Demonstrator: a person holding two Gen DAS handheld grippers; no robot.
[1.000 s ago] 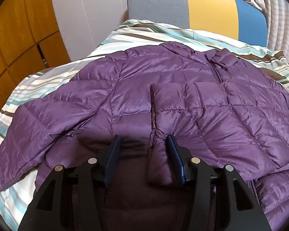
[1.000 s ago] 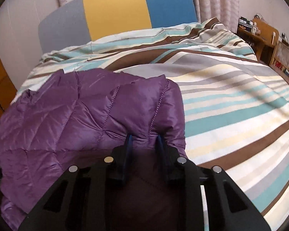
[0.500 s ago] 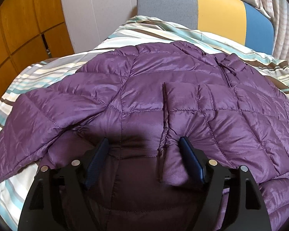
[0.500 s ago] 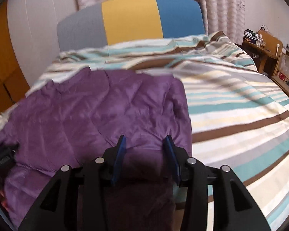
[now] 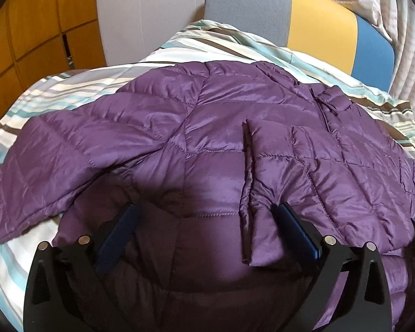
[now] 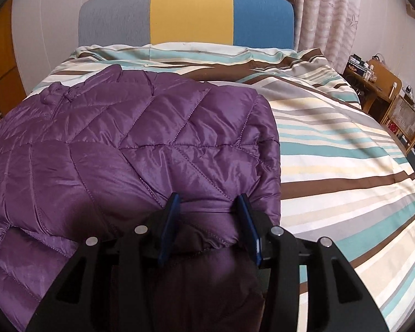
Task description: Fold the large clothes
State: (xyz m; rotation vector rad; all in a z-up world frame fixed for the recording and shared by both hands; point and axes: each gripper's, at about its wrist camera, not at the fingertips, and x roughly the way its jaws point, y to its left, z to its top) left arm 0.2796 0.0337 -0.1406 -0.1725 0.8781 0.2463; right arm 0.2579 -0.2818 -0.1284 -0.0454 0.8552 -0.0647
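A purple quilted down jacket (image 5: 235, 138) lies on the striped bed, with one sleeve folded across its body and the other sleeve (image 5: 55, 166) stretched out to the left. My left gripper (image 5: 204, 215) is open wide just above the jacket's near part, holding nothing. In the right wrist view the folded right side of the jacket (image 6: 152, 144) lies flat. My right gripper (image 6: 210, 207) is open over the jacket's near edge, with fabric bulging between the fingers but not pinched.
The bed has a striped duvet (image 6: 332, 144) and a grey, yellow and blue headboard (image 6: 191, 11). Wooden cabinets (image 5: 27, 27) stand at the left, curtains (image 6: 332, 13) and a small wooden desk (image 6: 379, 83) at the right.
Both grippers have opened and let go of the jacket's folded part, which now rests on the body. Both have drawn back slightly toward the near edge.
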